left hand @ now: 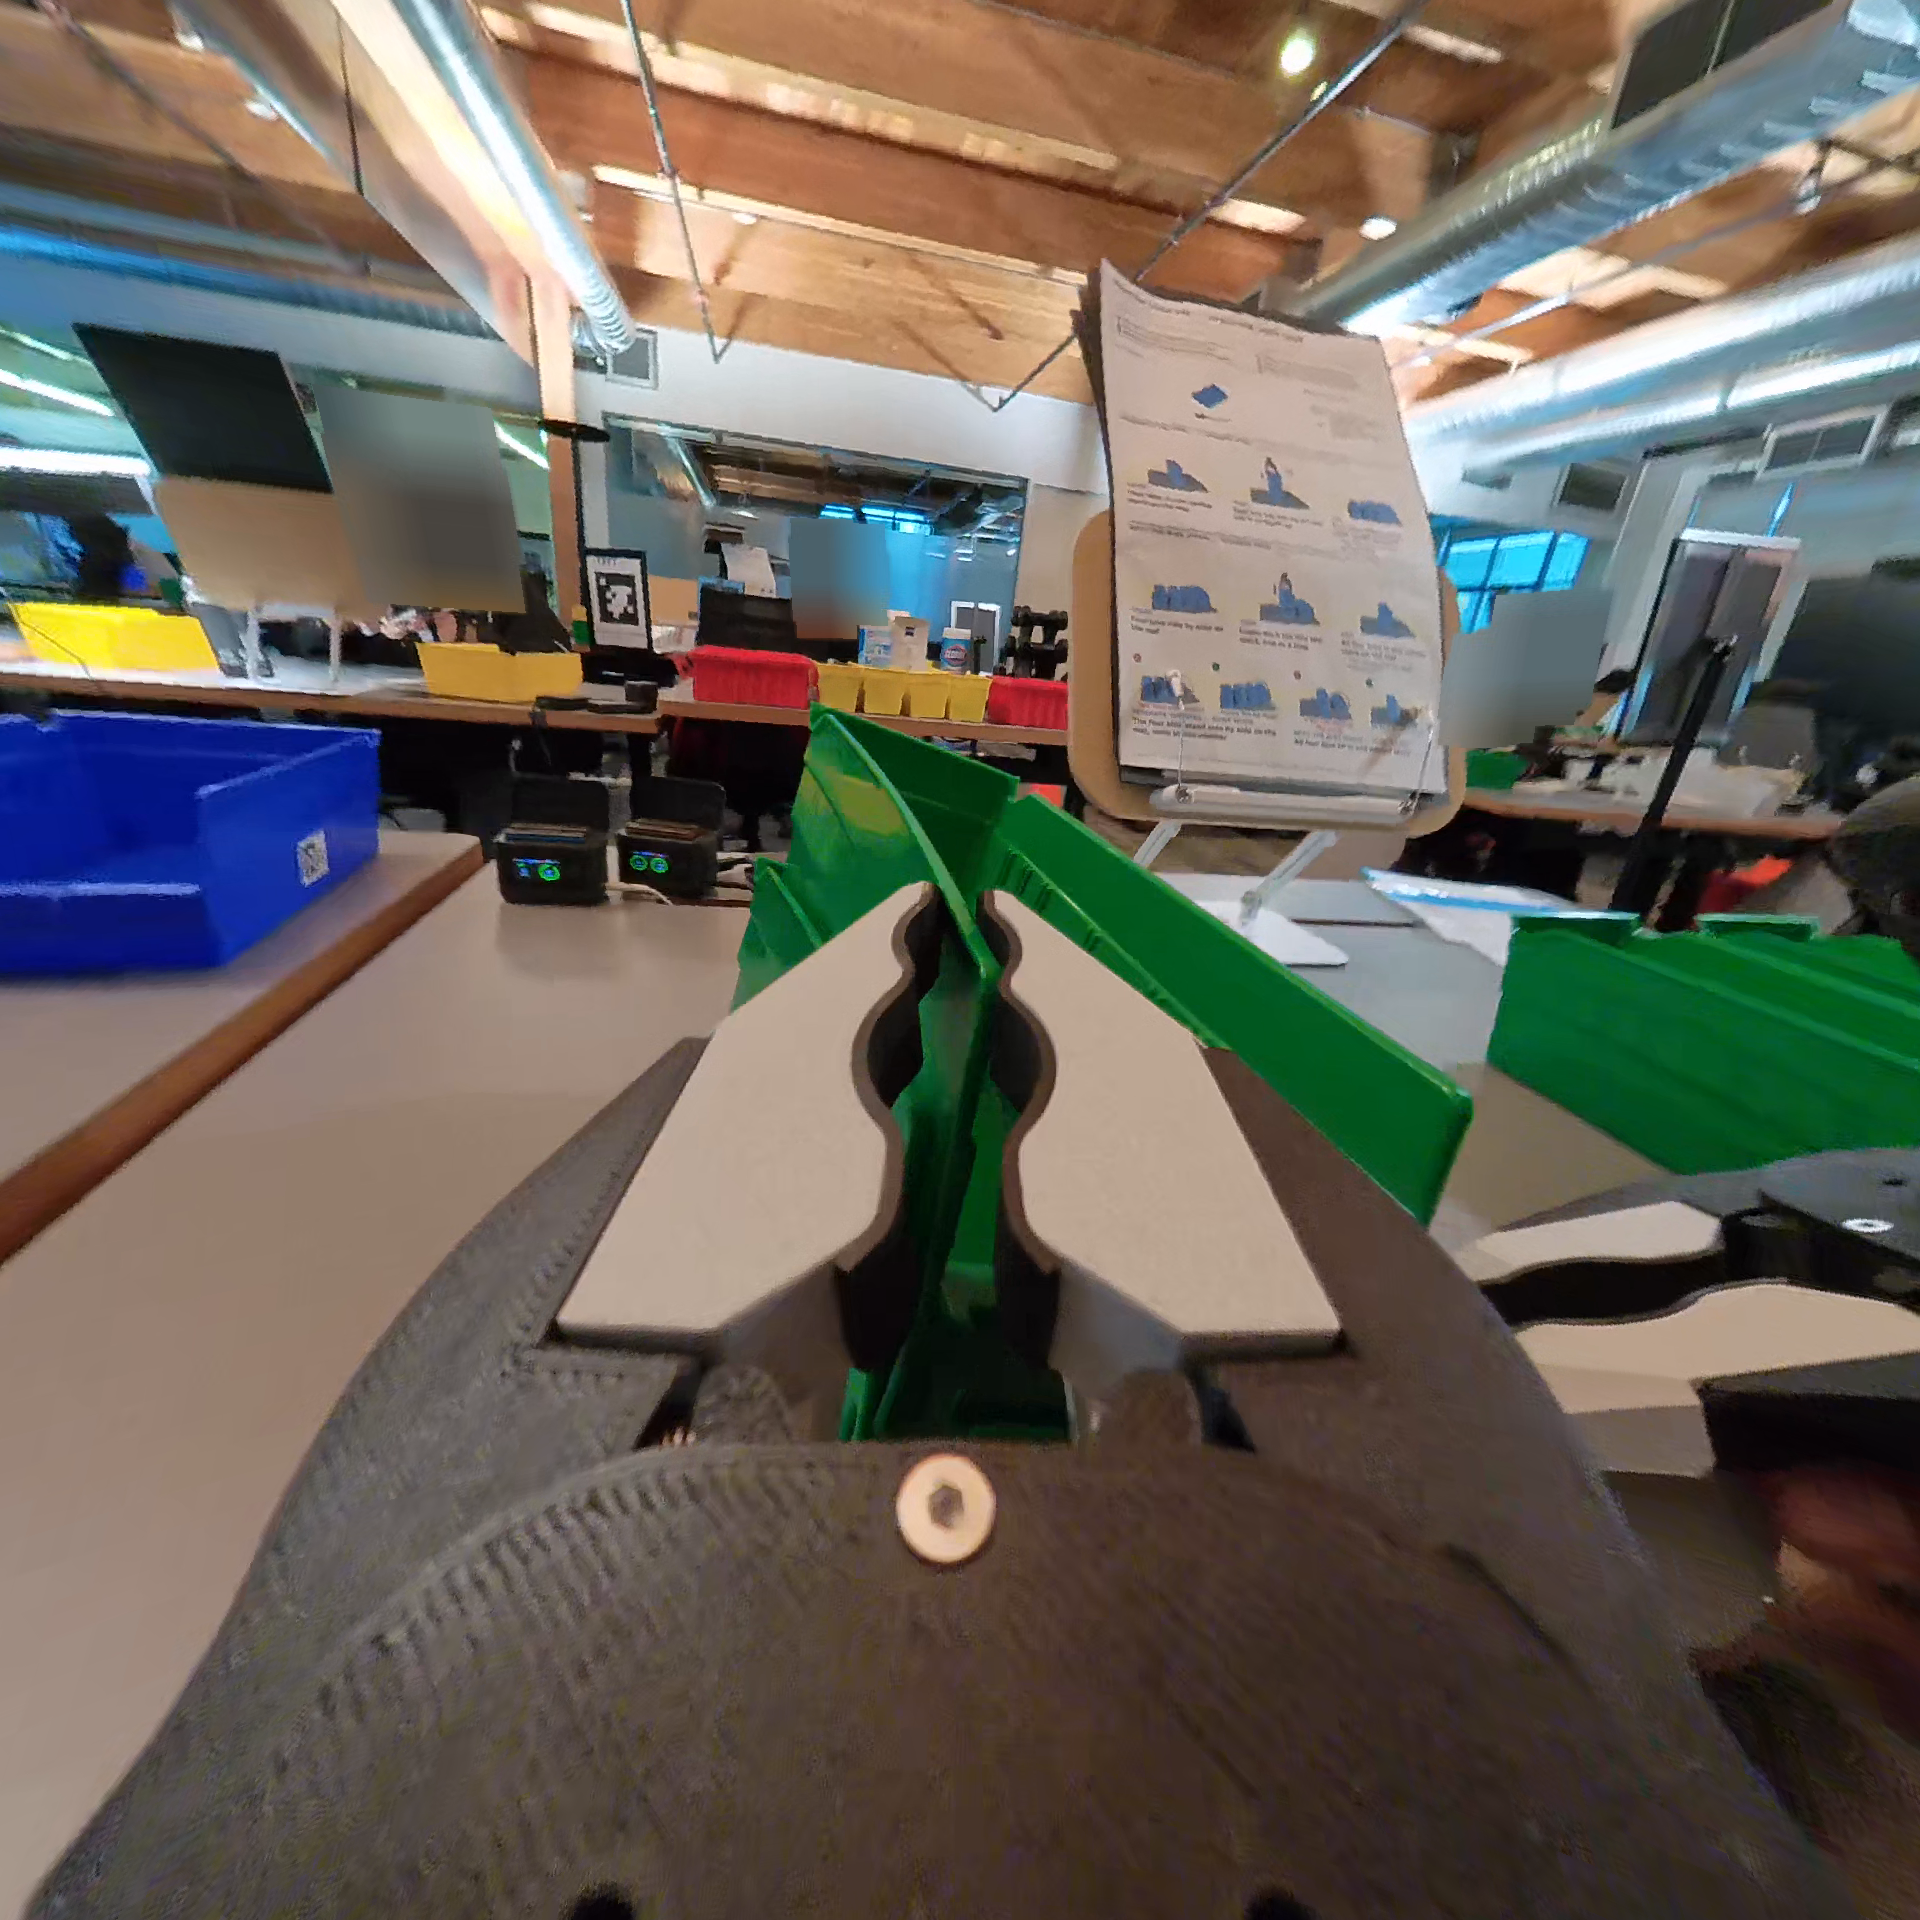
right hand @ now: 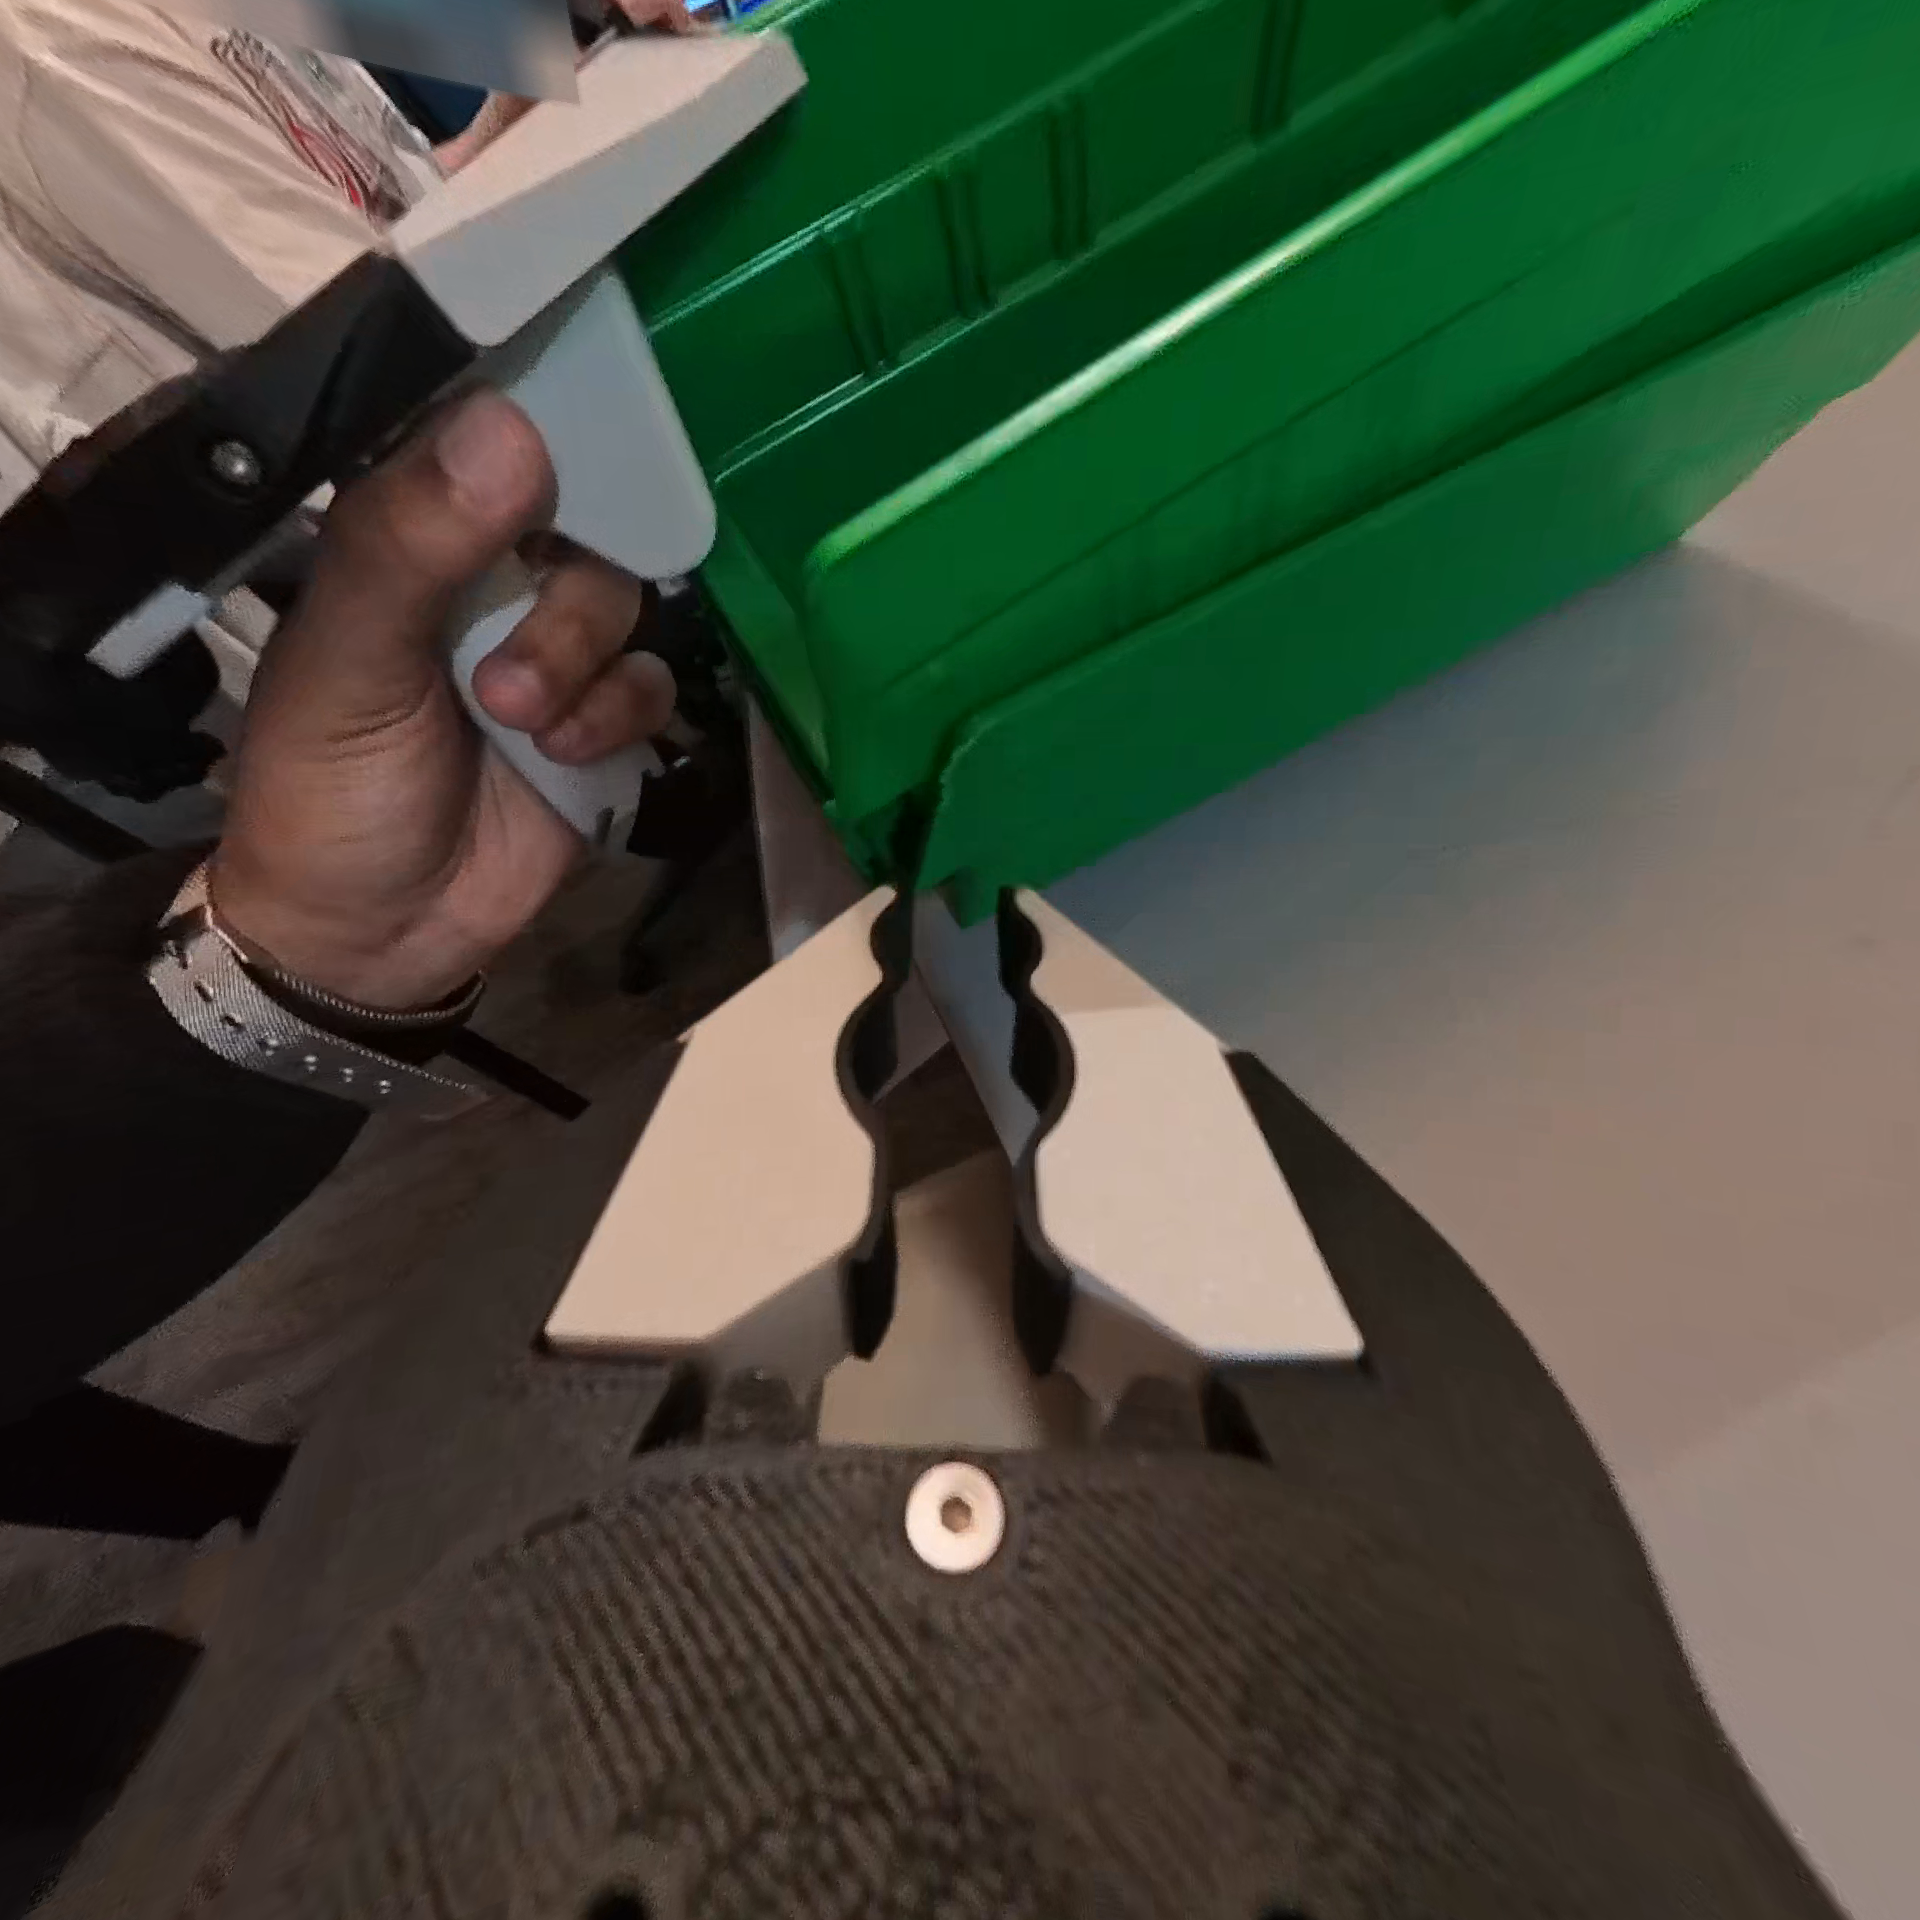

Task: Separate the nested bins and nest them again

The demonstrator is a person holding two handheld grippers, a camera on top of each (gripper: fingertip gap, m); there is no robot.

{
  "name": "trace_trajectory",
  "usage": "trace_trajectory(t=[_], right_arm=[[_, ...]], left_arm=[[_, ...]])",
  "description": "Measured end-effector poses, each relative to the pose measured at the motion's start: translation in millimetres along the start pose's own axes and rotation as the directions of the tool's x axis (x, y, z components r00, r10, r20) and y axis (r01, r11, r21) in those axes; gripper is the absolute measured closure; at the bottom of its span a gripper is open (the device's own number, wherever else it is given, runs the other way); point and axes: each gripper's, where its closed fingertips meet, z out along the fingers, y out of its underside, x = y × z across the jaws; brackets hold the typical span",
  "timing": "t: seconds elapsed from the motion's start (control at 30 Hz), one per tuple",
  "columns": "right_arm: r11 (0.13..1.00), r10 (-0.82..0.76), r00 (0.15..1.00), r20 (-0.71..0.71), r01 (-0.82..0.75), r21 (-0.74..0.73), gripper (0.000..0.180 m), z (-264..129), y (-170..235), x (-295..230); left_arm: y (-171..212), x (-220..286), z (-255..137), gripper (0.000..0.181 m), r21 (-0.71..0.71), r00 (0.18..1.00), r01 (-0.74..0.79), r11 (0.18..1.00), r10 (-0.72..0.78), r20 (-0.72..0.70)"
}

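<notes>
In the left wrist view, my left gripper (left hand: pixel 961 914) is shut on the end wall of a green bin (left hand: pixel 1195 966), which is tilted up off the table. In the right wrist view this is a stack of several nested green bins (right hand: pixel 1299 499), tilted, with its low corner at the table edge. The left gripper (right hand: pixel 582 260), held by a hand, clamps the stack's upper end there. My right gripper (right hand: pixel 951 920) is narrowly open, with its tips right at the lowest bin's corner. It also shows in the left wrist view (left hand: pixel 1621 1288). More green bins (left hand: pixel 1704 1039) lie to the right.
A blue bin (left hand: pixel 177 831) sits on a side table at the left. A paper instruction sheet on a stand (left hand: pixel 1268 582) stands behind the bins. Two small black devices (left hand: pixel 613 852) sit at the table's far edge. Yellow and red bins (left hand: pixel 748 670) line a far bench.
</notes>
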Motion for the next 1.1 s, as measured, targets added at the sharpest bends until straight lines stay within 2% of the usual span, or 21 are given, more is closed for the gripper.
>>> trace_trajectory(t=[0.03, 0.13, 0.2, 0.33, 0.43, 0.5, 0.77, 0.87, 1.1], right_arm=[[1.000, -0.021, 1.000, -0.009, 0.021, -0.011, 0.178, 1, 2, -1], [0.983, -0.183, 0.969, -0.168, 0.175, -0.058, 0.180, 0, 12, 22], [0.984, -0.180, 0.968, -0.174, 0.177, -0.034, 0.180, -2, 13, 24], [0.978, -0.091, 0.991, -0.096, 0.107, 0.178, 0.180, -15, -23, 12], [0.931, -0.144, 0.982, -0.123, 0.177, 0.320, 0.177, -35, -53, 9], [0.911, -0.180, 0.972, -0.152, 0.223, 0.347, 0.177, -42, -60, 7], [0.942, -0.172, 0.979, -0.106, 0.194, 0.274, 0.179, -34, -47, 6], [0.951, -0.187, 0.978, -0.095, 0.204, 0.231, 0.180, -33, -45, 5], [0.935, -0.308, 0.933, -0.187, 0.333, 0.123, 0.180, -31, -41, 7]], left_arm=[[1, -1, 0, 0.179, -0.005, 1.000, -0.023, 1.000, 0.023, 0.017], [-4, -16, -3, 0.181, 0.001, 0.995, -0.040, 0.999, 0.040, 0.094], [-6, -25, -5, 0.181, 0.009, 0.995, 0.012, 1.000, -0.013, 0.096], [4, -32, -4, 0.179, -0.009, 0.986, 0.121, 0.993, -0.119, 0.114], [15, -21, 0, 0.179, -0.046, 0.987, 0.138, 0.989, -0.134, 0.085], [19, -15, 1, 0.178, -0.047, 0.983, 0.170, 0.984, -0.166, 0.080], [25, 0, 3, 0.179, -0.066, 0.954, 0.299, 0.952, -0.297, 0.039], [25, 0, 3, 0.179, -0.072, 0.956, 0.293, 0.953, -0.291, 0.040], [18, 3, 4, 0.179, -0.105, 0.974, 0.225, 0.969, -0.221, 0.046]])
